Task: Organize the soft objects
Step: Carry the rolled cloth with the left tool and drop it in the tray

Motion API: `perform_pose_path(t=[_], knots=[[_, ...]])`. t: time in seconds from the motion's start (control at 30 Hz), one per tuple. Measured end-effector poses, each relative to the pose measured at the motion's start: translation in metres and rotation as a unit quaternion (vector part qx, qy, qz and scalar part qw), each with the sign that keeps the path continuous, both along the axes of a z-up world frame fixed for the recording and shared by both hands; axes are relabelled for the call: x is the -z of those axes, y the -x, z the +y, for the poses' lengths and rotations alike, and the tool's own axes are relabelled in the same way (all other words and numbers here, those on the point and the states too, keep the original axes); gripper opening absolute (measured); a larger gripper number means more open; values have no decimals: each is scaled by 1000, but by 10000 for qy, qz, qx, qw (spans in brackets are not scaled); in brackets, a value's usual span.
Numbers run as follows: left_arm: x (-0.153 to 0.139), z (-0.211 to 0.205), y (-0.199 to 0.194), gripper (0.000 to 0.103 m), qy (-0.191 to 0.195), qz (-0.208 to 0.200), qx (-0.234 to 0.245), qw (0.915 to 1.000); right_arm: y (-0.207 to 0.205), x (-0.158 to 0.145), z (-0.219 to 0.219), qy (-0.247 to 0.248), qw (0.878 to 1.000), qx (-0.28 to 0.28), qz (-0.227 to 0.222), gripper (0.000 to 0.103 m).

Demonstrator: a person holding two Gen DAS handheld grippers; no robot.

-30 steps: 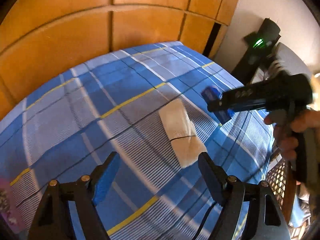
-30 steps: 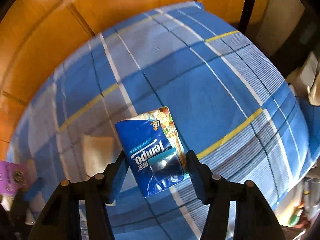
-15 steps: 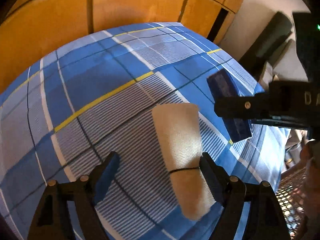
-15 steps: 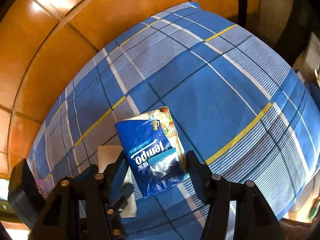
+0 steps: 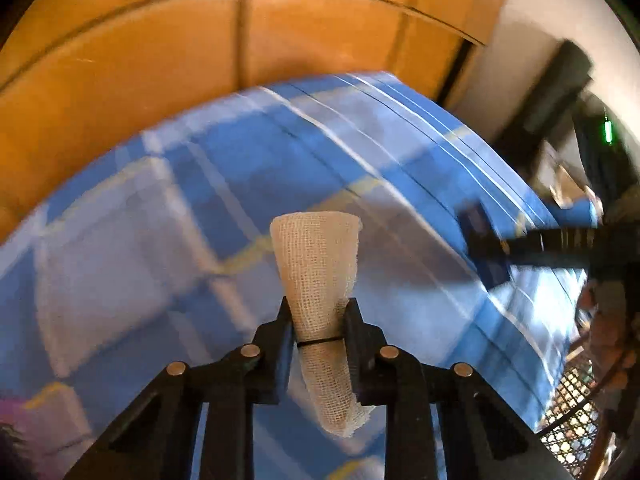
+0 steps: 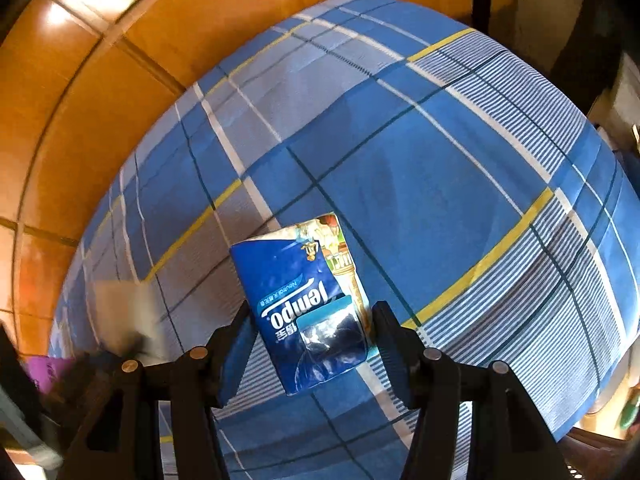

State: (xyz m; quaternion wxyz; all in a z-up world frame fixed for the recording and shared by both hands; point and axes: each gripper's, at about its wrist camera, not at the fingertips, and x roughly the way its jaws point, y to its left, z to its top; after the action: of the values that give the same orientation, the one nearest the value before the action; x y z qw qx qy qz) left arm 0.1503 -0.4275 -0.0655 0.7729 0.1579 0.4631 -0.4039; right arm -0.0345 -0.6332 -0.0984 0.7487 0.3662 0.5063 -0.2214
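Between two black fingers, a soft roll and a tissue pack.

On the left wrist view, the left gripper (image 5: 318, 316) pinches a cream gauze roll (image 5: 318, 276) with a thin black band around it, over the blue checked bed sheet (image 5: 160, 220); half a second ago its fingers were spread wide with the roll lying flat between them. On the right wrist view, the right gripper (image 6: 314, 330) squeezes a blue Tempo tissue pack (image 6: 304, 300) above the sheet, and its grip looks the same as before.
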Motion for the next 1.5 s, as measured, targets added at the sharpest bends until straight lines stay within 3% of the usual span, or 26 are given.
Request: perform_pose_path(t=[0.17,0.3,0.43,0.57,0.7,0.93,1.1,1.23,1.5], knots=[[-64,49,-41,21,179,-657,-555,9961,-8,4,8,100,9996,-137,242,59],[-121,109,-73,21,315,-1194,-1122,9860,-12,4,14,185,9990,-154,364,59],[-161,180,-105,21,271,-1602,-1817,9698,-23,4,26,355,9975,-288,539,59],[-176,272,-128,21,210,-1729,-2656,9482,-40,0,50,605,9940,-648,643,59],[-169,360,-126,21,150,-1733,-3358,9258,-62,-4,88,880,9856,-1253,716,59],[-133,499,-79,21,195,-1532,-4222,8933,-106,-8,180,1334,9623,-2271,687,59],[-103,550,-33,22,190,-1416,-4612,8757,-133,5,247,1619,9454,-2743,698,59],[-80,575,12,23,11,-1581,-4794,8632,-144,14,287,2240,9265,-2924,762,59],[-42,609,78,25,-221,-1692,-4985,8499,-126,18,292,2384,9269,-2847,545,60]])
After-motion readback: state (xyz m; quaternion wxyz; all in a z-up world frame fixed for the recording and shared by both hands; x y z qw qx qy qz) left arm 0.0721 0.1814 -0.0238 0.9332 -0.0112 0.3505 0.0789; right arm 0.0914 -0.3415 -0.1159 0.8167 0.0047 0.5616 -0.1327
